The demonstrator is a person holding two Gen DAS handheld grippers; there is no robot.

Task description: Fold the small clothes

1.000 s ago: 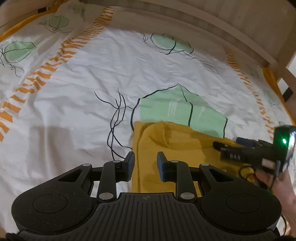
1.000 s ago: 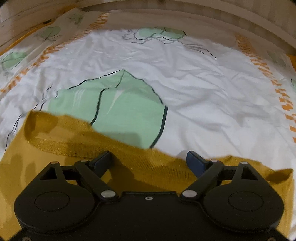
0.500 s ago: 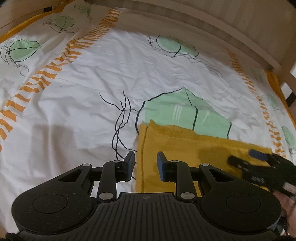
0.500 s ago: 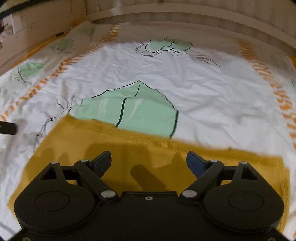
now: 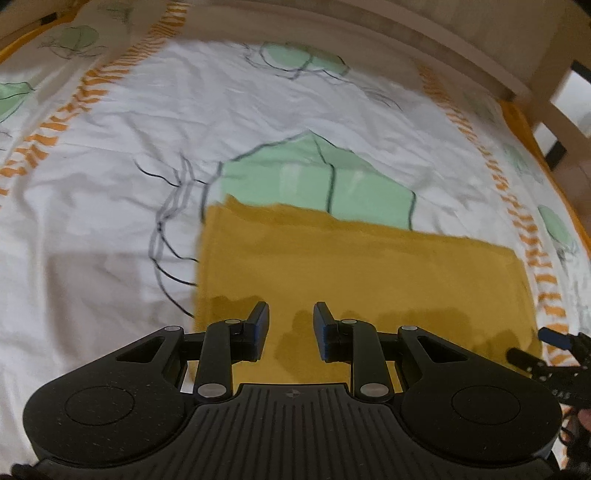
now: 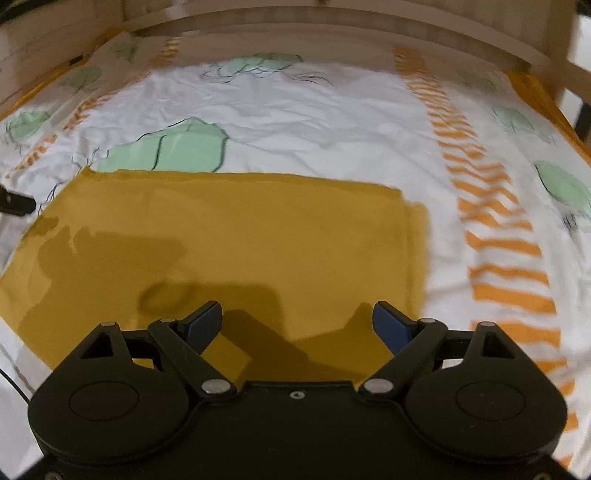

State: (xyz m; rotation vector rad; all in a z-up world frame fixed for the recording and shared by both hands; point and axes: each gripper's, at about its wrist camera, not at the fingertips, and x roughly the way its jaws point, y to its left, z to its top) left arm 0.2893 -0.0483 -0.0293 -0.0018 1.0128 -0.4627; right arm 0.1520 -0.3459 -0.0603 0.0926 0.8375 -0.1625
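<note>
A mustard-yellow garment [image 5: 354, 273] lies flat as a folded rectangle on the bed sheet; it also shows in the right wrist view [image 6: 229, 240]. My left gripper [image 5: 290, 323] hovers above the garment's near left part, jaws a small way apart and empty. My right gripper [image 6: 297, 323] hovers above the garment's near right part, jaws wide apart and empty. The right gripper's tips [image 5: 546, 349] show at the right edge of the left wrist view, off the garment's right edge.
The white sheet [image 6: 314, 122] carries green leaf prints and orange striped bands [image 6: 495, 221]. A wooden bed frame [image 6: 332, 33] rings the far side, with a rail and posts [image 5: 554, 110] at the right.
Both grippers have drawn back and lifted from the garment. The garment's far edge, raised and bunched a second ago, now lies flat. The right gripper has moved to the right.
</note>
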